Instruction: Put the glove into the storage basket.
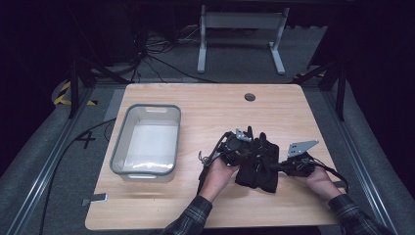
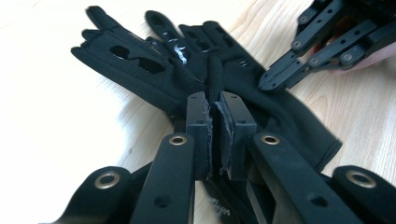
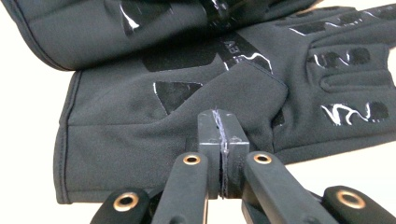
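- Pair of black gloves [image 1: 258,165] lying on the near-right part of the wooden table [image 1: 205,105], overlapped, fingers pointing away from the person, cuffs toward the near edge.
- Upper glove [image 2: 140,70] seen crossing the lower glove [image 2: 280,112] in the left gripper view; glossy grip patches catching the light on palms and fingers.
- Left gripper [image 2: 215,109] clamped almost fully together on a raised ridge of glove fabric, a thin fold pinched between the pads.
- Right gripper [image 3: 222,123] closed pad to pad at the palm of the lower glove [image 3: 187,121]; whether any cloth is caught between the pads cannot be told, as the jaws hide the contact.
- Right gripper [image 2: 280,79] also visible from the left gripper view, its tips low beside the gloves, just past the pinched fold.
- Both hands [image 1: 218,171] low over the gloves in the high view, plaid sleeves entering from the bottom edge.
- Grey plastic bin [image 1: 169,142] standing well apart to the left, with nothing seen inside it.
- Judged progress: early stage. Grip secured on one glove, pair not yet separated, nothing lifted clear of the table, nothing placed in the bin.
- Left to do, by appearance: pull the gloves apart or gather them, then carry them leftward, probably to the bin.
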`<state>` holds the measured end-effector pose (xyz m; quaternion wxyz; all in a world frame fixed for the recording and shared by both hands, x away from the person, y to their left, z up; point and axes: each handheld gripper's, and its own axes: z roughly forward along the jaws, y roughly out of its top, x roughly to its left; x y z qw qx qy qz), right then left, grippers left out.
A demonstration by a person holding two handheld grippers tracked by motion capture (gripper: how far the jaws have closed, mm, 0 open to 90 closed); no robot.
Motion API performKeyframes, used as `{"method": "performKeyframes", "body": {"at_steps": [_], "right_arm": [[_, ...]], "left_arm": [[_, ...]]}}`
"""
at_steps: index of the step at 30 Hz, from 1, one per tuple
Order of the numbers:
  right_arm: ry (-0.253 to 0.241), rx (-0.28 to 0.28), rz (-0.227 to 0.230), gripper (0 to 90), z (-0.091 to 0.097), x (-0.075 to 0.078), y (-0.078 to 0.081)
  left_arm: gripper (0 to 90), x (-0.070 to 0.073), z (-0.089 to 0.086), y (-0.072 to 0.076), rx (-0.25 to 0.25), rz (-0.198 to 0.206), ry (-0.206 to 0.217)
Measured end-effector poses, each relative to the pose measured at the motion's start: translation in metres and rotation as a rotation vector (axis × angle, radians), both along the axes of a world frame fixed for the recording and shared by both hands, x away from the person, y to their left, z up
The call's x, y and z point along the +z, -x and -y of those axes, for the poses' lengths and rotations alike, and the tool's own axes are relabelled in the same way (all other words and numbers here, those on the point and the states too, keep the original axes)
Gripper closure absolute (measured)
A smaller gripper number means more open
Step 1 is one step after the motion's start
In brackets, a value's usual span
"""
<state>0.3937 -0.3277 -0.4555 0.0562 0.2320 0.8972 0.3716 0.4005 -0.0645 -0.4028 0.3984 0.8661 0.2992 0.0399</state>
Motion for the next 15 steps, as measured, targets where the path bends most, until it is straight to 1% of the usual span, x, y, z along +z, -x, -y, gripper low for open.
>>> {"method": "performKeyframes", "body": {"at_steps": [2,4,5,8,10,11,13,15], "right_arm": [[-0.012,0.001,-0.005,90.0,-0.002,-0.001,-0.002],[-0.022,0.001,-0.008,90.0,-0.003,-0.002,-0.005],[-0.021,0.002,-0.014,90.0,-0.003,-0.001,-0.006],[-0.012,0.006,-0.003,90.0,-0.008,-0.001,-0.006],[-0.005,0.011,0.003,90.0,-0.010,-0.001,-0.006],[-0.004,0.011,0.003,90.0,-0.010,-0.001,-0.006],[-0.006,0.011,0.002,90.0,-0.009,-0.001,-0.006],[-0.003,0.012,0.003,90.0,-0.009,0.000,-0.006]], "left_arm": [[83.3,0.002,0.005,-0.002,-0.008,0.007,-0.003],[83.3,0.004,0.011,-0.003,-0.016,0.012,0.003],[83.3,0.004,0.013,-0.004,-0.020,0.008,0.006],[83.1,0.004,0.024,-0.005,-0.037,0.005,0.000],[82.9,0.003,0.027,-0.005,-0.043,0.006,0.000],[82.7,0.002,0.032,-0.005,-0.050,0.006,0.001],[80.1,0.002,0.035,-0.005,-0.057,0.009,0.000],[79.2,0.004,0.039,-0.005,-0.059,0.011,0.011]]}}
